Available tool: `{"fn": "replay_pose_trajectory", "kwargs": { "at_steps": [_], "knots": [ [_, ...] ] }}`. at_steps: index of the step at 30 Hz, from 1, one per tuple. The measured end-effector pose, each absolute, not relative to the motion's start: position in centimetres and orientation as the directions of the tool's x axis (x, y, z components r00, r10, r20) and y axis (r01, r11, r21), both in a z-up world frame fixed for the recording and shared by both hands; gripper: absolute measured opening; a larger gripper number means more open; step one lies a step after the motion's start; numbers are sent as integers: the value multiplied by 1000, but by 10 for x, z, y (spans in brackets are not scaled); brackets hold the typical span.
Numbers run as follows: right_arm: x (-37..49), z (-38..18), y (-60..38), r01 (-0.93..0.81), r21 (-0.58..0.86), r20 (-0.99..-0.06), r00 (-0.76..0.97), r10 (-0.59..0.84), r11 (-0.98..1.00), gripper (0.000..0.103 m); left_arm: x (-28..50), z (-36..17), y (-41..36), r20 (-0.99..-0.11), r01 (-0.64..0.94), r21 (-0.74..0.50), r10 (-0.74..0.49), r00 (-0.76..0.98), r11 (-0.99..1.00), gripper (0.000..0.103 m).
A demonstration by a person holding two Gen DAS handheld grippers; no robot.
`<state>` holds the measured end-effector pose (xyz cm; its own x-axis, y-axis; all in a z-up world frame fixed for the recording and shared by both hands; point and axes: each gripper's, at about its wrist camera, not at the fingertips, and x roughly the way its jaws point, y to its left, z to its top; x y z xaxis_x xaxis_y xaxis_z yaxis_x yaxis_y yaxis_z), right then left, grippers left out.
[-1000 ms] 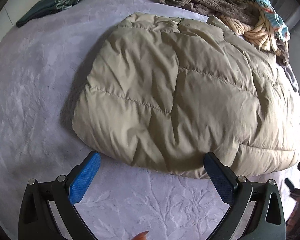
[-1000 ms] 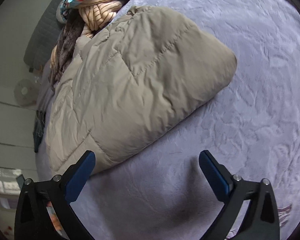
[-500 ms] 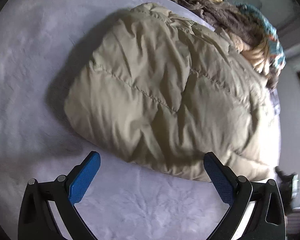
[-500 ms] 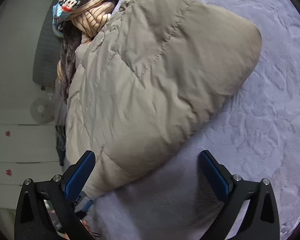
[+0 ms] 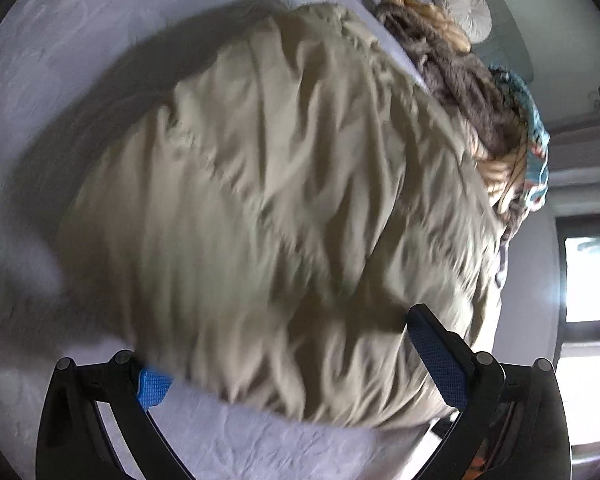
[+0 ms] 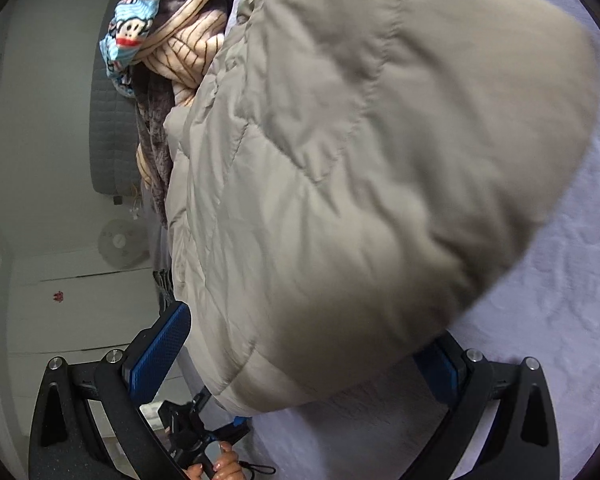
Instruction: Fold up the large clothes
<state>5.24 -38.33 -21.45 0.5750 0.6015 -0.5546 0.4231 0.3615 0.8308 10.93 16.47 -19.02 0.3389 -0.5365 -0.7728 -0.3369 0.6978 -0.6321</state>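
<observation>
Lavender bedspread (image 5: 72,52) under everything, with beige puffer jacket (image 5: 284,208) lying folded on it beside heap of other clothes (image 6: 168,36). Left gripper (image 5: 296,356) and right gripper (image 6: 300,356) both spread wide, straddling jacket's near edge, nothing clamped. Probably start of another fold; next needed closing on hem.

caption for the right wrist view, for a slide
Open right gripper straddling the near edge of a folded beige puffer jacket on a lavender bedspread.
</observation>
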Motion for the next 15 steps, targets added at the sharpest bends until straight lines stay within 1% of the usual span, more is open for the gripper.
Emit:
{"fn": "replay_pose_trajectory", "kwargs": {
  "at_steps": [2,8,11,12,13,14,15],
  "knots": [
    [54,-217,-382,416,841,-538,577,615,345,103,120,-190,163,-765,-333,-641,-535,360,692,103],
    [67,-227,-377,393,884,-455,599,659,253,103,139,-207,151,-781,-327,-618,-509,361,715,103],
    [73,-231,-372,388,884,-456,588,668,262,103,146,-209,150,-767,-346,-635,-513,385,690,102],
    [75,-232,-371,386,882,-459,584,670,269,103,146,-208,152,-762,-355,-641,-510,398,680,93],
    [76,-231,-370,383,881,-464,581,669,278,103,148,-207,151,-761,-356,-642,-507,404,679,76],
    [77,-231,-369,382,880,-465,580,669,281,103,150,-205,152,-753,-346,-651,-514,411,676,66],
    [78,-230,-370,384,880,-465,581,668,278,103,150,-203,152,-743,-332,-661,-524,417,673,47]
  ]
}}
